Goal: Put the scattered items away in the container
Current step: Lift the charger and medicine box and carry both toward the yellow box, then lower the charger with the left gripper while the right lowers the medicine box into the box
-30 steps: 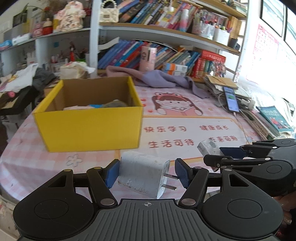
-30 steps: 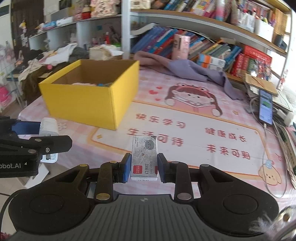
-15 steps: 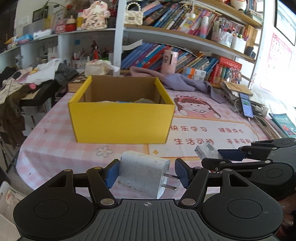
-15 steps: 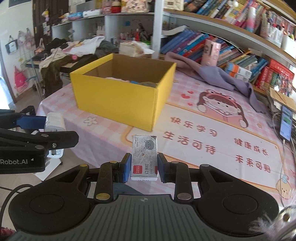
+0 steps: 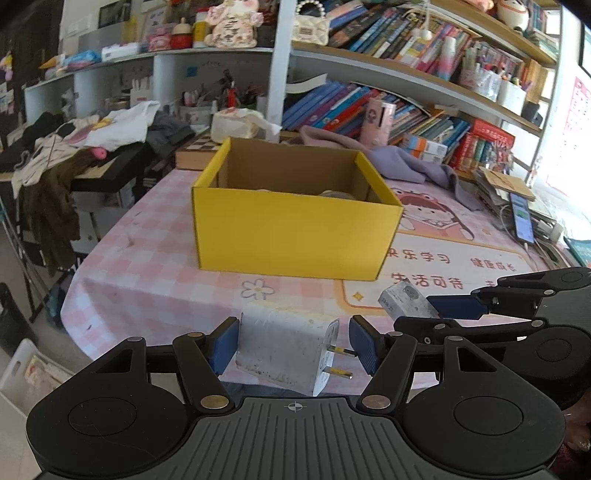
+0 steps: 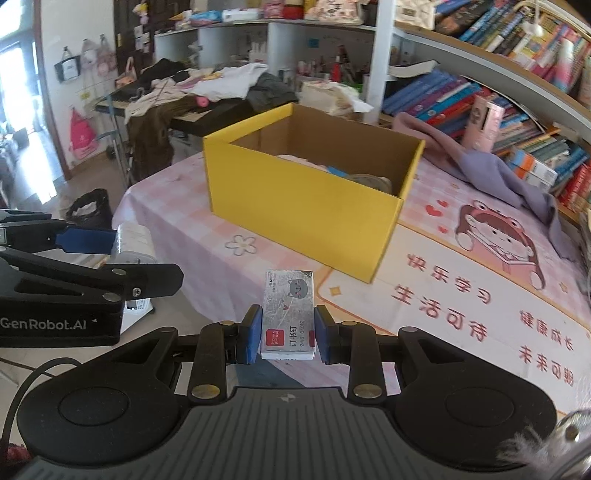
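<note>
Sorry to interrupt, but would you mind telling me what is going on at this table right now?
A person holds a tool in each hand, tidying things into the yellow box. The left tool grips a white charger, prongs pointing right. The right tool is clamped on a small staple box. Both items are held short of the yellow box, which already has a few things inside.

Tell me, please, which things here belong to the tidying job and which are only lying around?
Belong to the job:
- yellow box
- white charger plug, held by left gripper
- staple box, held by right gripper

Only lying around:
- purple cloth
- phone
- books on shelves
</note>
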### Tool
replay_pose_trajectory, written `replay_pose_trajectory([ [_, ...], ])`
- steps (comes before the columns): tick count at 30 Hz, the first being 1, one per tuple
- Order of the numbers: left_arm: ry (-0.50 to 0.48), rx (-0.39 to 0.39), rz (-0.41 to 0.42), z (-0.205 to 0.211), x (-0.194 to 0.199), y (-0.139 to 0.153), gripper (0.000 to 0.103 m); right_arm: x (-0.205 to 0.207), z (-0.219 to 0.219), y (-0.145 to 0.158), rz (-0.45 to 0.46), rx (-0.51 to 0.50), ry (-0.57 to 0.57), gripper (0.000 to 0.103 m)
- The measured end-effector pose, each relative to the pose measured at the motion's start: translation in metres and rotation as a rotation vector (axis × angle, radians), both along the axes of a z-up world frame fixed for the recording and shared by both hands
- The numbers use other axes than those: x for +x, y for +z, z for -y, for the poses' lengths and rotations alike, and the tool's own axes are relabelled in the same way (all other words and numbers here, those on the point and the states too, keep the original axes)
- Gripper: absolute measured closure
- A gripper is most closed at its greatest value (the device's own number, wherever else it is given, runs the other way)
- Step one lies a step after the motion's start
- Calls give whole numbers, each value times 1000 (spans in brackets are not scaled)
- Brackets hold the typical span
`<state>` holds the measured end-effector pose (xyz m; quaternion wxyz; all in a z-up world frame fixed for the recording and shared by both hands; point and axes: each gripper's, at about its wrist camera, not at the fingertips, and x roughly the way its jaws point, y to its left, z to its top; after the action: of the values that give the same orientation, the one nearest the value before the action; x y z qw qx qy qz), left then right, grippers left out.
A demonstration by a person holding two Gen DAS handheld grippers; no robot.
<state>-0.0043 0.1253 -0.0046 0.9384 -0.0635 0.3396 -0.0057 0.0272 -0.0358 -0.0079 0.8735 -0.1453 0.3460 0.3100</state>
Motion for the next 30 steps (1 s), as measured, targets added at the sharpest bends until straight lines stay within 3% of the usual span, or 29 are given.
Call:
replay_pose_trajectory([
  [6,25,1,6,-9,8,1,38,10,-11,1,11,6,37,75],
  [14,26,17,70,-17,32,16,38,32,-19,19,110,38,59,75],
  [30,-28,72,171,-20,127,50,38,132,-34,51,161,99,25,75],
])
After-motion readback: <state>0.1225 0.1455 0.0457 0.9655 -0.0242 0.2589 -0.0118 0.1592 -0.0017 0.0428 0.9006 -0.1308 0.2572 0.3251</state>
